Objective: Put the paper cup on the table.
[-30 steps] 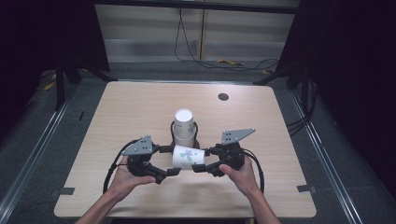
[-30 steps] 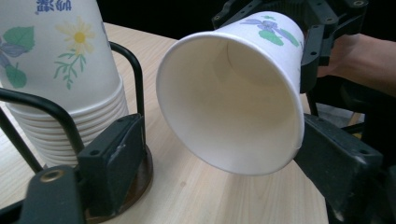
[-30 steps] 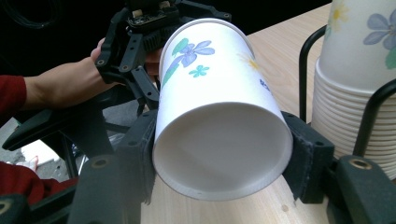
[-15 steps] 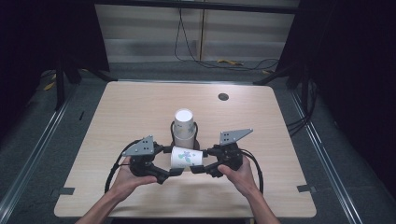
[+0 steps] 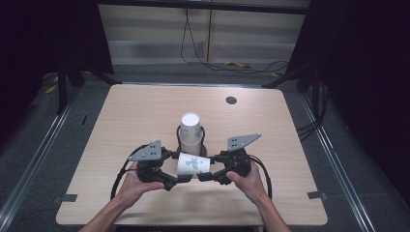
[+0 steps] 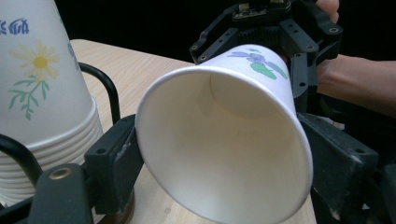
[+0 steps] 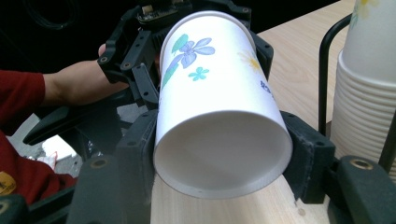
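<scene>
The left gripper, at seven o'clock on the table, has just been closing its jaws, which now touch the rim end of the cup. The cup lies sideways at six o'clock, just below the stack. The right gripper, at five o'clock, clamps its base.

1. A white paper cup, printed with a purple flower, green leaves and a small yellow bloom, is seen at the frame's centre.
2. A white cup stack with a yellow daisy, green sprigs and blue lettering is seen at upper left.
3. Black jaws are shown.
4. A pale wood-grain table is shown.
5. A red sleeve is seen at left.
</scene>
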A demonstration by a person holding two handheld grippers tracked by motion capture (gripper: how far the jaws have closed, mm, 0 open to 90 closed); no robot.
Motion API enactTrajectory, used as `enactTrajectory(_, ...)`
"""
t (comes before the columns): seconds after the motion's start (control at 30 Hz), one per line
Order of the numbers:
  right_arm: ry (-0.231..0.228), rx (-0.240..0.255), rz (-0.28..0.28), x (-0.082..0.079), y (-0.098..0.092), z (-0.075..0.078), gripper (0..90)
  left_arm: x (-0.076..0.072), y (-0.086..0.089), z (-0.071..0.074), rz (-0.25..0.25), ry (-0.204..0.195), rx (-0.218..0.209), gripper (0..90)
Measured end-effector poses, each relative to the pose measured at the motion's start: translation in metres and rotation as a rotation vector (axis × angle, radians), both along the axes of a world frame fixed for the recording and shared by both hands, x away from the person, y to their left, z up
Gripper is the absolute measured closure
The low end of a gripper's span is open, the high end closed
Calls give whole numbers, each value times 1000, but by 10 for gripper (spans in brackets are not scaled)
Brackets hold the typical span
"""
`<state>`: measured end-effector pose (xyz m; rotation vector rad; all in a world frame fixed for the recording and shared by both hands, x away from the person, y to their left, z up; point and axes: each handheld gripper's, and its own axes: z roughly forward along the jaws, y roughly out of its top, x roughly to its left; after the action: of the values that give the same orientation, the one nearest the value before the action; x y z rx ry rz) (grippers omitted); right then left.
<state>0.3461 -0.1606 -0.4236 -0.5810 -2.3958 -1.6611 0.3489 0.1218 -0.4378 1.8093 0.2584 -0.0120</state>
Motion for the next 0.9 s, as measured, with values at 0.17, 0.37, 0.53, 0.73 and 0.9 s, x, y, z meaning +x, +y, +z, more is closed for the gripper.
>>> enactTrajectory(0.17,-1,-20,15,1,0,-1,358,1,1,-1,-13,-6,3,225)
enactTrajectory(0.37,-3,-46,20,1,3,-3,325,-1,3,1,-15,-9,0,236)
enactTrajectory(0.53,-11,-81,14,1,6,-4,293,-1,4,2,-25,-10,-11,253)
enactTrajectory(0.73,-21,-105,2,0,9,-5,245,0,3,1,-25,-10,-12,258)
enactTrajectory(0.9,-27,-112,-31,1,6,-5,161,0,6,3,-14,-8,-10,259)
